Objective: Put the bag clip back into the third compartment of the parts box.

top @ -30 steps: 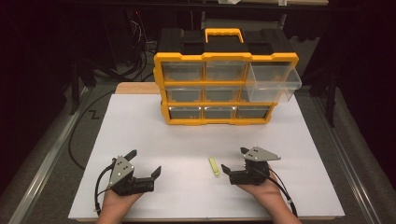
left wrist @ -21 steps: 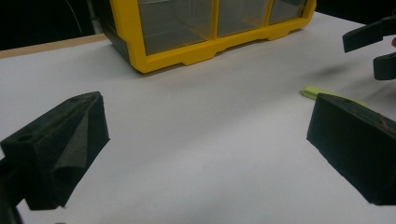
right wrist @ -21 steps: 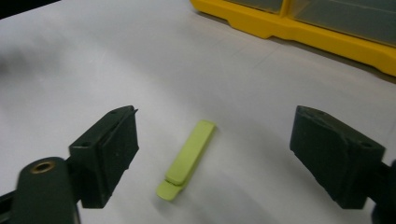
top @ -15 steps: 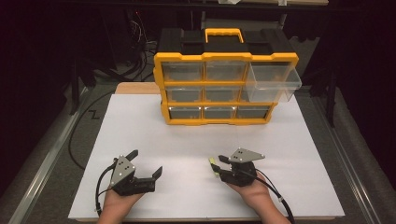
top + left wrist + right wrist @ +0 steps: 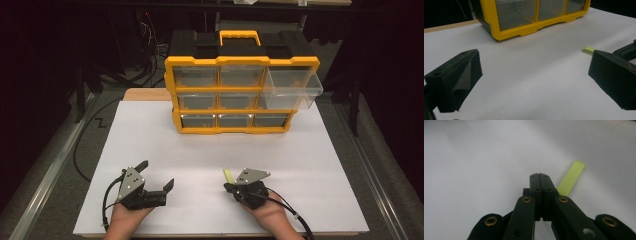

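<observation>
You are working in a lab or workshop test bay rather than a home. A plain white board (image 5: 165, 145) covers the wooden bench, a yellow-and-black plastic parts organiser with clear drawers (image 5: 235, 95) stands on it, and loose black cables (image 5: 142, 60) hang against the dark surround behind.

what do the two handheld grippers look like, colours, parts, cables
Both are black. The left gripper has chunky wedge-shaped foam-like pads, a grey three-cornered plate on top and a black cable trailing behind. The right gripper has slim link arms with brass-coloured rivets, the same grey plate and a black cable.
</observation>
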The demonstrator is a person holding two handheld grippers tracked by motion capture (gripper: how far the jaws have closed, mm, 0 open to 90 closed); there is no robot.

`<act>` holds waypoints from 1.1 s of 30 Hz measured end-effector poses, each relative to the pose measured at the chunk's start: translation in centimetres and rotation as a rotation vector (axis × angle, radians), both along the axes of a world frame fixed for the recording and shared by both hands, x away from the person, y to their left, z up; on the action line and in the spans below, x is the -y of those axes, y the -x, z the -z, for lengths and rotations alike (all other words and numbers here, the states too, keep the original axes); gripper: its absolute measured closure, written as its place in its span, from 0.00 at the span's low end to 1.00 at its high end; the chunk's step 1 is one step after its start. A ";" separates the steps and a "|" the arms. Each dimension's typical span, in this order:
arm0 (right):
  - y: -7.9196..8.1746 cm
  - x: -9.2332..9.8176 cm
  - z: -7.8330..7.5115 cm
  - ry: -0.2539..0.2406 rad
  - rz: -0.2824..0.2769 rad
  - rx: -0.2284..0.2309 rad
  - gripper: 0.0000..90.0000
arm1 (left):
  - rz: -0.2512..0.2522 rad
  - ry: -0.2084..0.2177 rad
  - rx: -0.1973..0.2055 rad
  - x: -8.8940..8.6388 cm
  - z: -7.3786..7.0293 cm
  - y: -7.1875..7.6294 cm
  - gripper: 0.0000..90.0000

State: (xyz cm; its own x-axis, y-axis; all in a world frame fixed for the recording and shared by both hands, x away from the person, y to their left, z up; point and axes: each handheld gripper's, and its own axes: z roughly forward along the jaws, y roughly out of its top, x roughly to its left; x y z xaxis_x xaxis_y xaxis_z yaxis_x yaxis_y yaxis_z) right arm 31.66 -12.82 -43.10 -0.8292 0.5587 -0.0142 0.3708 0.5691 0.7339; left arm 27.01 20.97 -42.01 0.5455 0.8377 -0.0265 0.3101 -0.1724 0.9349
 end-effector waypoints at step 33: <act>-0.6 4.9 -1.1 -0.061 0.136 -0.018 0.45 | 0.008 -0.002 0.006 0.0 -0.1 0.2 0.00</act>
